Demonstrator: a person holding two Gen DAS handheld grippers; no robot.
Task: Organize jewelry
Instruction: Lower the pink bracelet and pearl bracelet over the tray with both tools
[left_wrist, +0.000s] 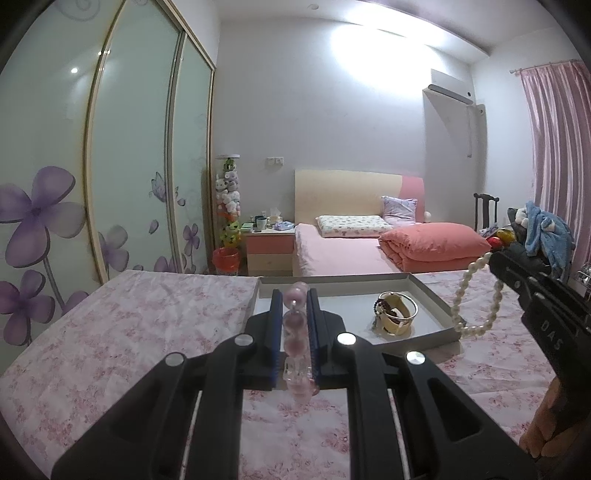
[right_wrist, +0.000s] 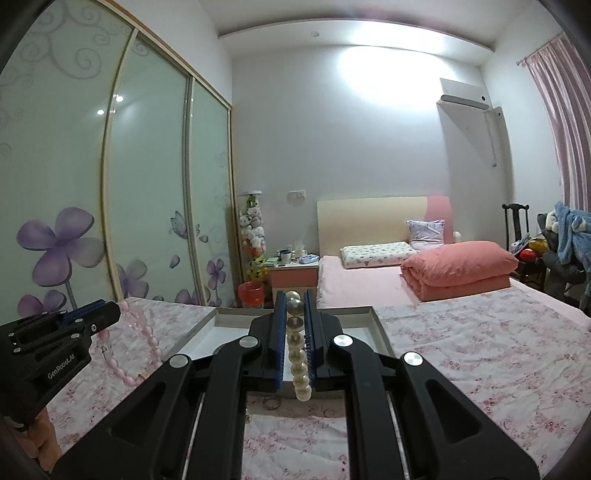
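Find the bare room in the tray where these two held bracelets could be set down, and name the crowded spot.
The tray floor is free on its left, between the left rim and the gold bangle. The right part is crowded by that bangle and dark beads. Left gripper holds the pink bracelet; right gripper holds the pearl bracelet.

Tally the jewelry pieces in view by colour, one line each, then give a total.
Pink translucent bead bracelet, clamped in the left gripper: 1
White pearl bracelet, clamped in the right gripper: 1
Gold wide bangle in the shallow grey box tray: 1
Dark red bead strand draped on the bangle: 1
Total: 4
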